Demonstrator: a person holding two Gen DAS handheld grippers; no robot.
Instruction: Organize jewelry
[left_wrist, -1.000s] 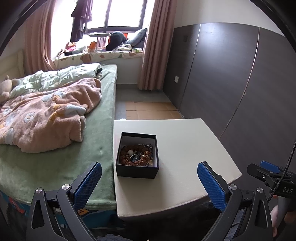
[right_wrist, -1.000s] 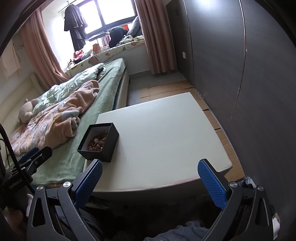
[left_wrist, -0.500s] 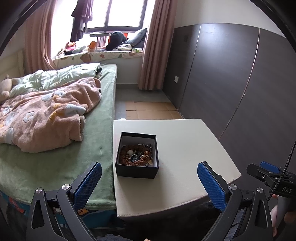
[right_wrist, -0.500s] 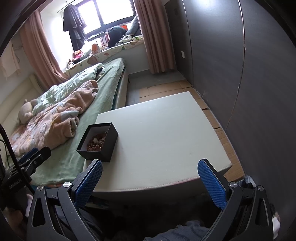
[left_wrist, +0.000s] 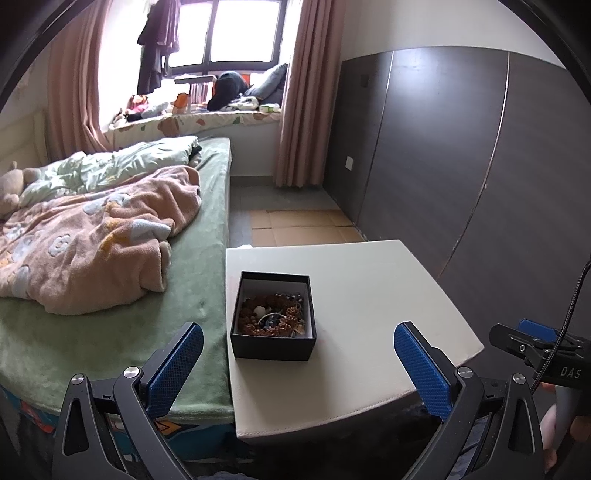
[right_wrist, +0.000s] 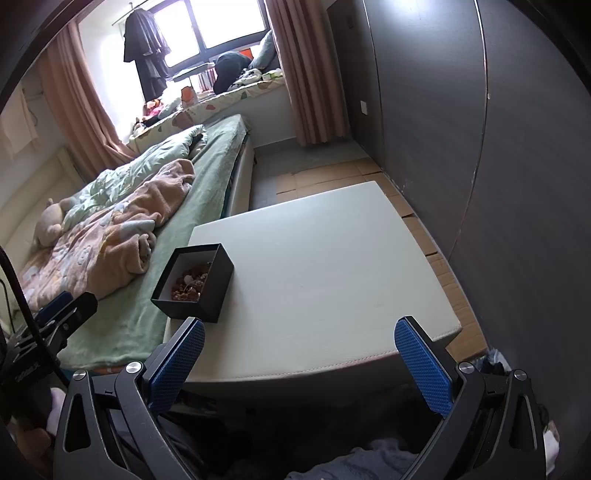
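While both grippers, left (left_wrist: 298, 363) and right (right_wrist: 299, 360), gape empty, the black jewelry box (left_wrist: 273, 320) sits ahead between left's fingers; its tangled beads (left_wrist: 271, 315) blur together.

My finger pads (left_wrist: 424, 369) are blue, cross-hatched plastic on matt black arms. The black box (left_wrist: 273, 345) looks like matt card; the table (right_wrist: 332, 266) is smooth and cream.

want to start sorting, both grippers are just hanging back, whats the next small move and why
Probably ease the left gripper forward over the black box: it is open and empty, the box sits lidless before it, and the jewelry lies heaped inside.
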